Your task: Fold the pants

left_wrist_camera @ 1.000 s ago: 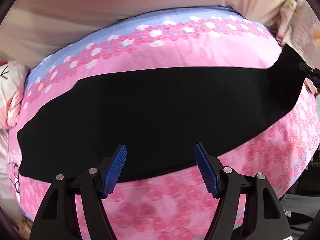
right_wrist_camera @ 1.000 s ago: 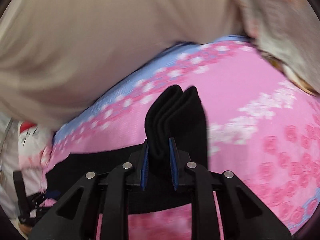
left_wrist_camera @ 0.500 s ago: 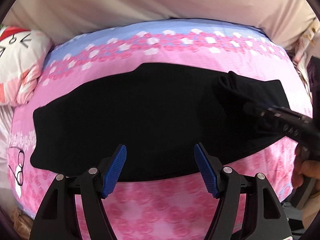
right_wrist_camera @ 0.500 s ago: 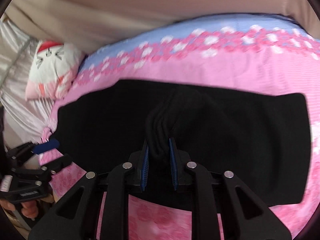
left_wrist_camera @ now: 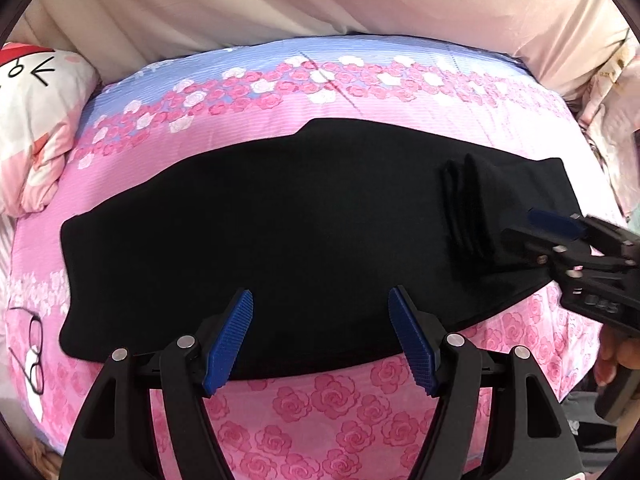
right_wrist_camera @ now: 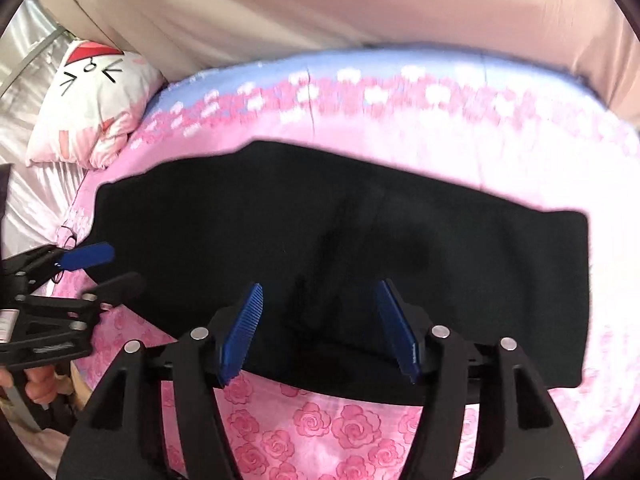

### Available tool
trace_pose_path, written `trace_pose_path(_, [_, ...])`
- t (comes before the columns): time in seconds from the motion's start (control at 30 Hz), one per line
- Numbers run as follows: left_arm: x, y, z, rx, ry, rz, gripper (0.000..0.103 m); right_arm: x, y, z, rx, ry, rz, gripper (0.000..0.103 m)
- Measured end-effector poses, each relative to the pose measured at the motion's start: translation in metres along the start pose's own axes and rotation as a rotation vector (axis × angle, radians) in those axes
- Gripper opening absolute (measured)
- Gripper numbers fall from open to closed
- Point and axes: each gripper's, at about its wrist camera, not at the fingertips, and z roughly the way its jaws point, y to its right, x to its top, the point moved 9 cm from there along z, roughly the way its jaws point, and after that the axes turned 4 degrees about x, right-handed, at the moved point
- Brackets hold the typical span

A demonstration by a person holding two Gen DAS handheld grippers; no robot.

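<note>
The bed (left_wrist_camera: 320, 420), covered by a pink sheet with roses, carries the black pants (left_wrist_camera: 280, 240). They lie flat across its middle as one long band, so I judge the legs are already laid one upon the other. At the right end a bunched fold of cloth stands up on the band; the shorter folds across the length seem not yet finished.

The left gripper (left_wrist_camera: 320, 336) hovers over the near edge of the pants with its jaws wide and nothing between them. The right gripper (right_wrist_camera: 318, 330) is also spread wide above the cloth and grips nothing.

The left view shows the raised fold clearly, with the right gripper just beside it; in the right view this place is dark and blurred. The right view alone shows the whole cat pillow (right_wrist_camera: 92, 104) and the left gripper at the pants' left end.
</note>
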Motion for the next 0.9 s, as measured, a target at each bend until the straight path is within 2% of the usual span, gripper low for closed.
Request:
trace_pose_path(0.1, [0.002,0.0,0.0,-0.03,0.007,0.007,0.068,0.016,-0.006,-0.004,-0.041,0.009,-0.019,0.059])
trace_pose_path(0.17, [0.0,-0.003,-0.003,-0.052,0.015,0.01,0.068,0.029,-0.027,0.0,-0.019,-0.002,-0.076,0.06])
trace_pose_path(0.37, [-0.027,-0.021,-0.011,-0.075,0.011,-0.002,0.068,0.071,-0.134,0.035,0.068,-0.021,-0.349,0.059])
trace_pose_path(0.5, [-0.051,-0.047,-0.016,-0.053,0.001,-0.073,0.068,0.083,-0.206,0.077,0.119,-0.063,-0.502,0.059])
trace_pose_path(0.73, [-0.093,-0.114,-0.016,0.019,-0.044,-0.26,0.068,0.05,-0.28,0.124,0.168,-0.162,-0.624,0.059])
trace_pose_path(0.8, [-0.103,-0.125,-0.016,0.025,-0.049,-0.274,0.068,0.037,-0.291,0.128,0.183,-0.18,-0.639,0.059])
trace_pose_path(0.9, [-0.113,-0.126,-0.018,0.005,-0.041,-0.242,0.068,0.023,-0.313,0.134,0.215,-0.203,-0.679,0.059])
